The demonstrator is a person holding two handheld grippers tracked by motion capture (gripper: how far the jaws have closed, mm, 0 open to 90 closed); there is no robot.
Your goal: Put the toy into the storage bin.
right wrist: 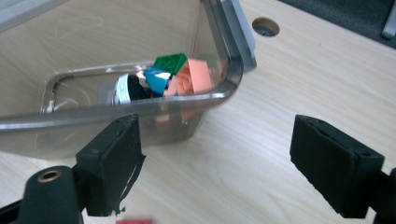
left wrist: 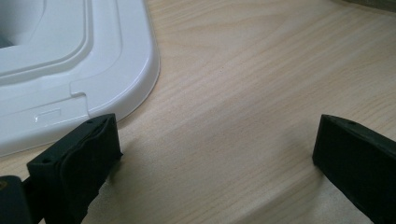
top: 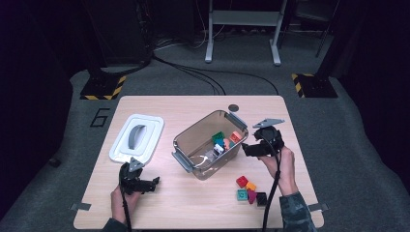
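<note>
Bricks going into the clear box, right gripper open beside it

The clear box (top: 209,145) sits mid-table holding green, teal and orange bricks (right wrist: 180,77); the right gripper (top: 247,150) hangs just outside its near corner, jaws apart and empty. Five loose bricks (top: 250,189) lie on the table (top: 169,203) near that hand. The left gripper (top: 153,183) rests open beside the white lid (top: 136,137).

Your high view has the table (top: 193,203) lit bright from overhead and the room past 12 o'clock nearly black. Soft shadows fall under the clear bin (top: 208,145). Glare sits on the white lid (left wrist: 70,60) at 9 o'clock in your left gripper view. Jaws at 6 o'clock in both gripper views look soft; wood grain stays sharp.
</note>
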